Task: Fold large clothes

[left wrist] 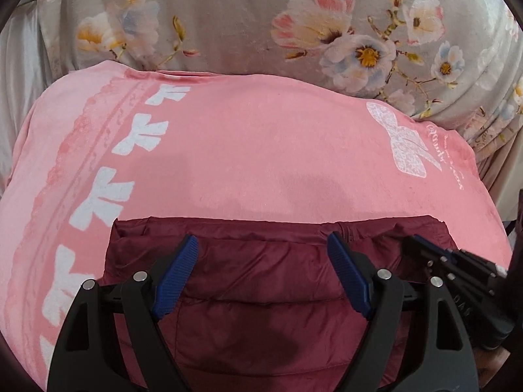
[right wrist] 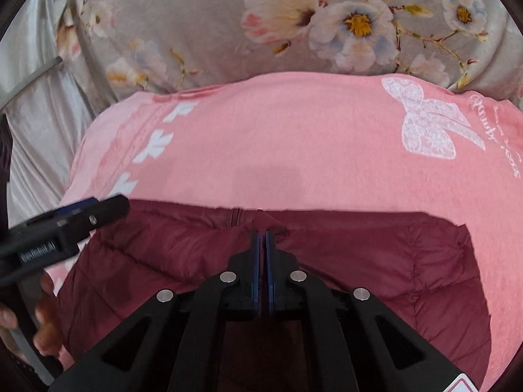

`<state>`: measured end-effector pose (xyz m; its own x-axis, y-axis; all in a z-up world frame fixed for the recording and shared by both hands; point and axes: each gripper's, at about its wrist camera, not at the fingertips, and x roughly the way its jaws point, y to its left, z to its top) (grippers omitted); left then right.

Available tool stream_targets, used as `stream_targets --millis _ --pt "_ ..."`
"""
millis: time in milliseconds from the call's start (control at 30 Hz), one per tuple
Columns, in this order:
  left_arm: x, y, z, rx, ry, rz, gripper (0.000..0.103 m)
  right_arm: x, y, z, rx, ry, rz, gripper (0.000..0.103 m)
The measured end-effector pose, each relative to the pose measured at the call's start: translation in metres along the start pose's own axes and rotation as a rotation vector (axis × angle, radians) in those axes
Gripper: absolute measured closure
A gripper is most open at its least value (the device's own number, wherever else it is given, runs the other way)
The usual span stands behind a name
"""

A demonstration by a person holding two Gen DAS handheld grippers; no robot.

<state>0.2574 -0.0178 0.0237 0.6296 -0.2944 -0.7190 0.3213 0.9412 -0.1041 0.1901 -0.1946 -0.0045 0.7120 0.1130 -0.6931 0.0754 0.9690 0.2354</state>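
Note:
A dark red quilted jacket (left wrist: 271, 281) lies folded on a pink blanket (left wrist: 255, 143). My left gripper (left wrist: 263, 245) is open above the jacket's left part, its blue pads (left wrist: 178, 274) apart and empty. My right gripper (right wrist: 263, 233) is shut on the jacket's far edge (right wrist: 261, 219), pinching a small fold of the red fabric next to the zipper. The jacket fills the near part of the right wrist view (right wrist: 376, 261). The right gripper shows at the right in the left wrist view (left wrist: 457, 271), and the left gripper shows at the left in the right wrist view (right wrist: 72, 219).
The pink blanket (right wrist: 294, 143) has white bow prints and lies over a grey floral sheet (left wrist: 245, 23). Pale grey cloth (right wrist: 36, 124) hangs at the left. The person's hand (right wrist: 42, 323) holds the left gripper's handle.

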Motion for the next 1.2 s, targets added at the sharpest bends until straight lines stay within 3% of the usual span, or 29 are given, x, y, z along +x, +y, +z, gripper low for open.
stream_targets --millis 167,267,533,900,1000,1067,1133,1200 --pt "0.047 0.01 -0.005 -0.024 0.069 0.066 0.024 0.037 -0.011 -0.003 0.016 0.062 -0.031 0.101" --pt "0.069 0.023 -0.019 -0.068 0.092 0.047 0.024 0.056 -0.021 -0.017 0.057 0.094 -0.012 0.102" --pt "0.081 0.014 -0.035 -0.048 0.035 0.081 0.018 0.064 -0.025 -0.031 0.078 0.067 -0.001 0.103" --pt "0.09 0.008 -0.036 -0.017 0.045 0.125 0.015 0.067 -0.034 -0.031 0.106 0.066 0.022 0.103" --pt "0.088 0.008 -0.035 -0.017 0.047 0.119 0.015 0.065 -0.036 -0.031 0.119 0.068 0.041 0.103" --pt "0.076 0.016 -0.032 -0.041 0.043 0.073 0.015 0.051 -0.039 -0.026 0.139 0.076 0.051 0.098" --pt "0.056 0.028 -0.027 -0.081 0.02 0.038 0.015 0.021 -0.042 -0.019 0.14 0.009 0.043 0.096" --pt "0.032 0.047 -0.017 -0.129 -0.024 0.059 0.015 -0.01 -0.051 -0.01 0.112 -0.071 -0.049 0.094"
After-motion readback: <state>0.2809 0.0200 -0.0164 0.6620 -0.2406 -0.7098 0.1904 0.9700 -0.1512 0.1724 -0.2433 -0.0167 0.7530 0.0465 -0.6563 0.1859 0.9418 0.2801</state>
